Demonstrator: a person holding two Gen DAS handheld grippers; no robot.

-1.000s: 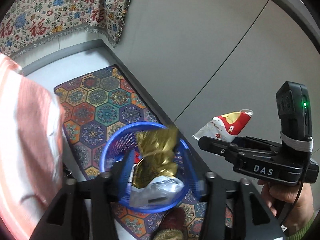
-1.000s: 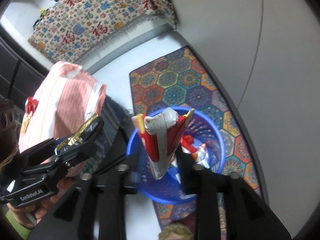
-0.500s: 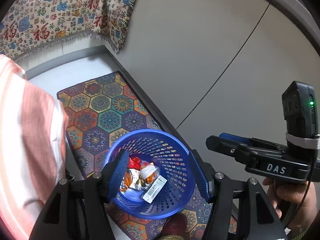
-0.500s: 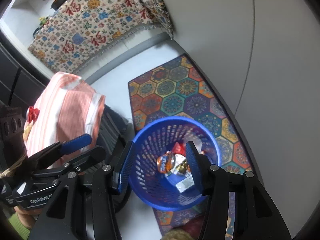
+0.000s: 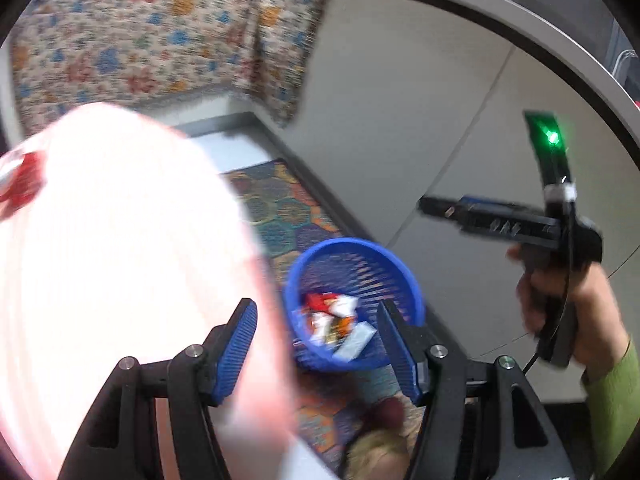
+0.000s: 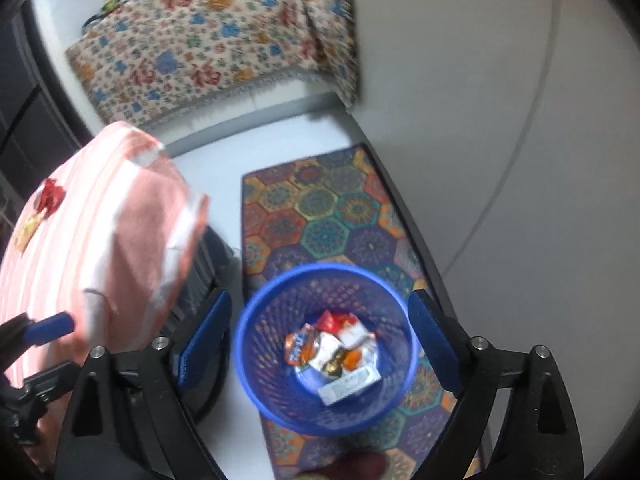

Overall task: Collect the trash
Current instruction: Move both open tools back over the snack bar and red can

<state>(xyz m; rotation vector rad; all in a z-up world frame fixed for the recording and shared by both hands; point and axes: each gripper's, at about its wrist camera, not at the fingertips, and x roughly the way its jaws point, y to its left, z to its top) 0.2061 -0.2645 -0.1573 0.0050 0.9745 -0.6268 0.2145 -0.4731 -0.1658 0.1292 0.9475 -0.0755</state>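
Wrappers [image 6: 334, 354] sit piled at the bottom of the blue mesh basket [image 6: 256, 320], red, orange and silver ones with a white label piece on top, and that is where the trash is now. I've got my right gripper [image 6: 320, 336] above the basket, looking down into it, and its jaws have just been opening; they stand wide apart with nothing between them. My left gripper [image 5: 316, 344] is off to the side, jaws parted and holding nothing, the basket [image 5: 400, 264] showing between the blue pads [image 5: 236, 344]. That view is blurred, and a pink striped cloth [image 5: 120, 260] fills its left half. The basket stands on a colourful hexagon-patterned rug [image 6: 320, 208] on the pale floor [image 6: 248, 152], close beside a grey wall panel [image 6: 500, 120]. Further back, a flowery patterned cloth [image 6: 208, 44] hangs over a piece of furniture. In the left view I see a hand [image 5: 560, 300] in a green sleeve [image 5: 616, 392] holding the right gripper's handle.
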